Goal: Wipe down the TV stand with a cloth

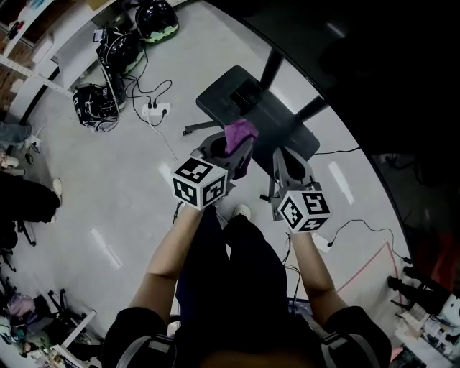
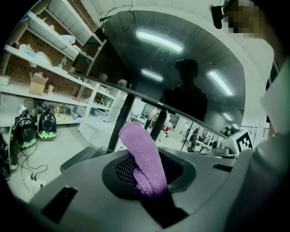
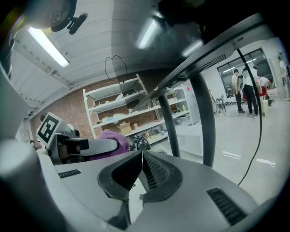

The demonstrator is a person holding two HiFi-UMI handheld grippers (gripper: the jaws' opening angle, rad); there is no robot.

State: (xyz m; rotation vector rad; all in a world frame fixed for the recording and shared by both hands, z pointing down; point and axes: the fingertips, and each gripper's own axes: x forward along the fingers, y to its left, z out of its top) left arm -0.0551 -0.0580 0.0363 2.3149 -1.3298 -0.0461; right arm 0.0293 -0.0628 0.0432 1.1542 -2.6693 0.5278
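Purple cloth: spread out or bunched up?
Bunched up: the purple cloth stands as a wad, pinched by the jaws of the left gripper.

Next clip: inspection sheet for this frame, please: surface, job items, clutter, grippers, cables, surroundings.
Surface: dark TV stand base, flat on the floor.
Job's things: purple cloth, end sticking out past the jaws.
Clutter: black-and-green gear heaped on the floor left of the stand.
Grippers: left gripper shut on the cloth; right gripper jaws together, empty.
Cables: power strip with leads near the gear; another lead on the floor at right.
Surroundings: glossy grey floor; open shelving at the side.
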